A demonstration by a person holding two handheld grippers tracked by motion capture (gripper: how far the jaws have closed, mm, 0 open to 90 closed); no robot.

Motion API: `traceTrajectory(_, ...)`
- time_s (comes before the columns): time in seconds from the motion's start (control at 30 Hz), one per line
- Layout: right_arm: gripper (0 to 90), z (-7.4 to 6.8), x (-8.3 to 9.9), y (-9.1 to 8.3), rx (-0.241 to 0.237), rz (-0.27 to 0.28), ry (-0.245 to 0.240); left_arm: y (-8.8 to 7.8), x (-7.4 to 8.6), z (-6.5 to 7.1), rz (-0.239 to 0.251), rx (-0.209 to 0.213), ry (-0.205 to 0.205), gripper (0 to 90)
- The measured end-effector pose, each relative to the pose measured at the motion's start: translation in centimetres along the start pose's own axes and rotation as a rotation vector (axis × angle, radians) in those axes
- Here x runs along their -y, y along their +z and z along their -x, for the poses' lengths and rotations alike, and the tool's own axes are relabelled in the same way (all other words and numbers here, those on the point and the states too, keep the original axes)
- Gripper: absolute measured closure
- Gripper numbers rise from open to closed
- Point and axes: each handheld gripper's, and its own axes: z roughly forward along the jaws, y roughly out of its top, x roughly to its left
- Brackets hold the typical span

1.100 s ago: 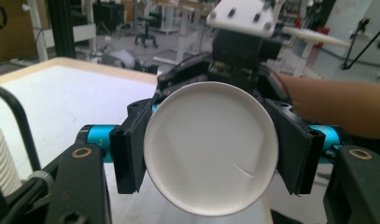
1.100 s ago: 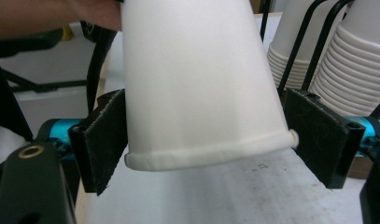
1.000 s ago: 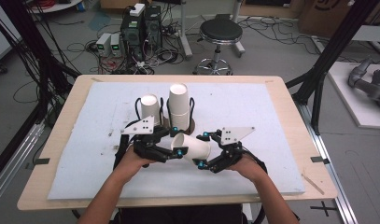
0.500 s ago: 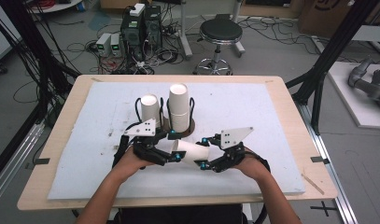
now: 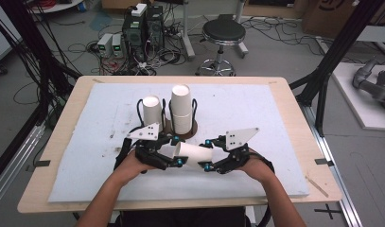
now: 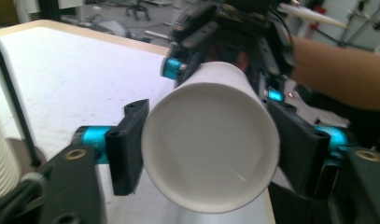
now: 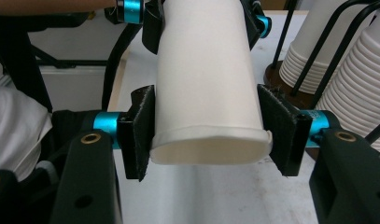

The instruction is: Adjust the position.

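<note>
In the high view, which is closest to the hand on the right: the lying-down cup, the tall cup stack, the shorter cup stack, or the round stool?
From the right gripper:
1. Lying-down cup, between both grippers.
2. Tall cup stack, just behind.
3. Shorter cup stack, farther left.
4. Round stool, on the floor beyond the table.

A wooden table [image 5: 294, 94] carries a large white mat [image 5: 256, 113] that covers most of its top, leaving a bare wooden border all around. On the mat stands a round brown base with black wire uprights, the cup holder [image 5: 195, 127], which holds two stacks of white paper cups [image 5: 180, 111], one taller than the other.
</note>
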Motion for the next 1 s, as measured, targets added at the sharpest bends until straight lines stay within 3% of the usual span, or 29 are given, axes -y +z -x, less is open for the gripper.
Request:
traceTrajectory(0.1, 37.0, 0.0, 0.0, -0.3, -0.005, 0.017, 0.016, -0.1, -0.1, 0.1, 0.019, 0.014, 0.014, 36.3)
traceTrajectory(0.2, 16.4, 0.1, -0.1, -0.5, 0.040, 0.077, 0.084, -0.1, -0.2, 0.1, 0.046, 0.001, 0.011, 36.3)
traceTrajectory(0.33, 15.5, 0.4, 0.2, -1.0, 0.036, 0.148, 0.151, -0.5, -0.4, 0.1, 0.118, 0.019, 0.006, 36.4)
traceTrajectory(0.47, 15.5, 0.5, 0.4, -0.9, 0.017, 0.169, 0.188, -0.6, -0.5, 0.2, 0.136, 0.029, 0.017, 36.4)
traceTrajectory(0.53, 17.1, 0.6, 0.4, -0.6, -0.017, 0.156, 0.180, -0.5, -0.6, 0.3, 0.139, 0.034, 0.026, 36.4)
traceTrajectory(0.6, 27.3, 0.6, 0.5, -0.4, -0.052, 0.142, 0.168, -0.4, -0.6, 0.4, 0.136, 0.035, 0.031, 36.5)
traceTrajectory(0.7, 32.0, 0.6, 0.4, -0.5, -0.052, 0.128, 0.130, -0.3, -0.4, 0.4, 0.099, 0.032, 0.034, 36.4)
traceTrajectory(0.8, 37.4, 0.6, 0.4, -0.9, -0.053, 0.120, 0.107, -0.2, -0.3, 0.5, 0.052, -0.007, 0.031, 33.8)
traceTrajectory(0.9, 39.8, 0.6, 0.3, -1.2, -0.051, 0.098, 0.100, -0.1, -0.3, 0.6, 0.046, -0.041, 0.024, 23.6)
traceTrajectory(1.0, 40.1, 0.6, 0.1, -1.3, -0.052, 0.071, 0.089, 0.1, -0.3, 0.6, 0.032, -0.041, 0.022, 22.3)
